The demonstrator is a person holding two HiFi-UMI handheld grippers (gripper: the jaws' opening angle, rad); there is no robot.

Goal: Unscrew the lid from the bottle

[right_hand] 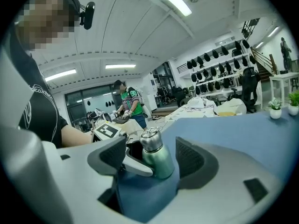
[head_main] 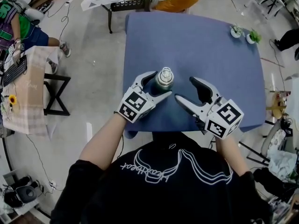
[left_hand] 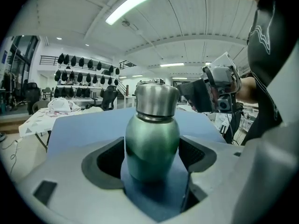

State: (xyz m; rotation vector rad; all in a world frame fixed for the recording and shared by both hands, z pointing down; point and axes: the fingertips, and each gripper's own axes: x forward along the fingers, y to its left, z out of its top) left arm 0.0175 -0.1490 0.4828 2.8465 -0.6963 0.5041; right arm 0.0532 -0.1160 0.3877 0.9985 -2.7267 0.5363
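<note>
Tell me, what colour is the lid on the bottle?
Shiny silver lid, on a green bottle. The left gripper view shows it best.

Two small potted plants stood at the blue table's upper right corner (a seated person occupied the frame's upper left).

Reaches the bare left forearm and right forearm forward. Holds the left gripper with jaws spread wide on either side of the bottle. Holds the right gripper just to the right, jaws apart and empty, angled toward the left one.
</note>
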